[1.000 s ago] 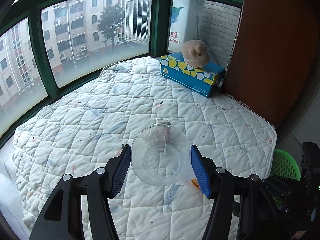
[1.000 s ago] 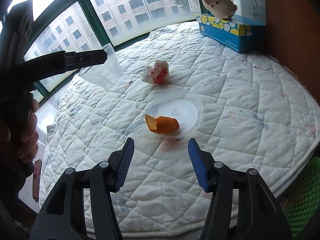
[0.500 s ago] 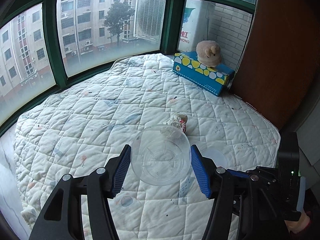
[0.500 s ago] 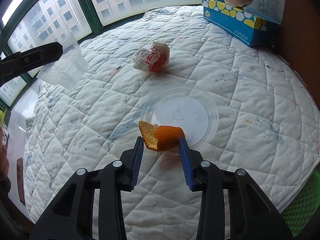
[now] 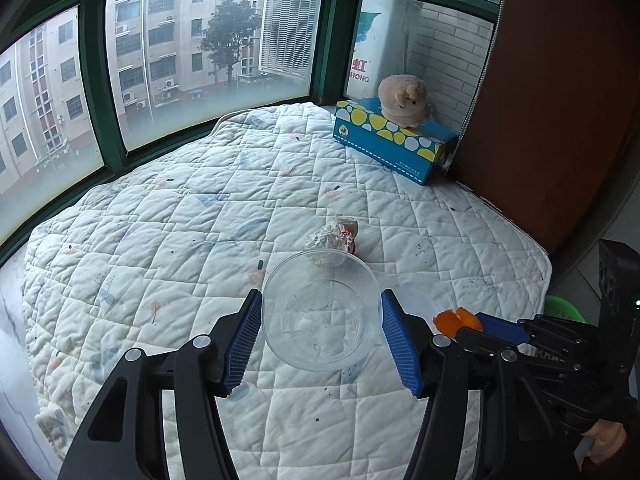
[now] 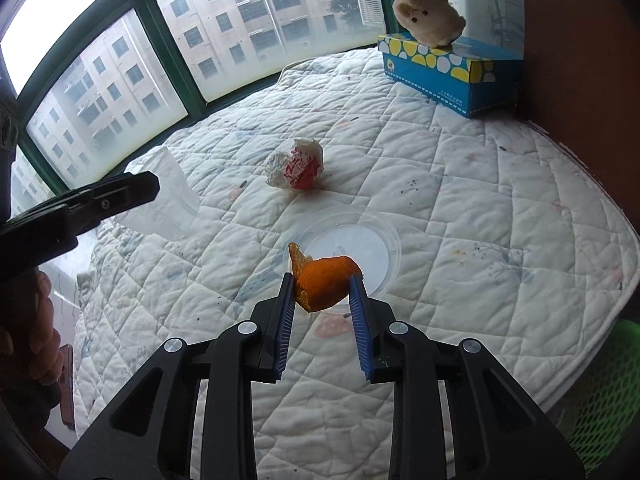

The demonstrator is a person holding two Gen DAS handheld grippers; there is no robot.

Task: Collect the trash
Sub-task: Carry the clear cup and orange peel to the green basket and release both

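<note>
Bay-window nook, green frames, white quilted pad as the work surface. Blue tissue box with a plush toy on it sits in the far corner, well clear of the work.

Left gripper clamps a clear plastic cup by its sides, mouth angled up toward the camera. Looks like it's being held as the collection bin, parked beside the trash so the other hand has a short carry.

Right gripper is clenched on an orange peel, pads pressing both sides; the peel looks just lifted off the clear plastic lid that lies flat on the quilt behind it. In the left view the peel sits just right of the cup rim.

Still loose: crumpled red-and-white wrapper on the quilt beyond the lid, near the cup's far rim.

Likely next: swing the peel over the cup mouth and drop it. Risk is a thin curled peel slipping or catching the rim. Green mesh basket sits off the pad's right edge, maybe the final bin.
</note>
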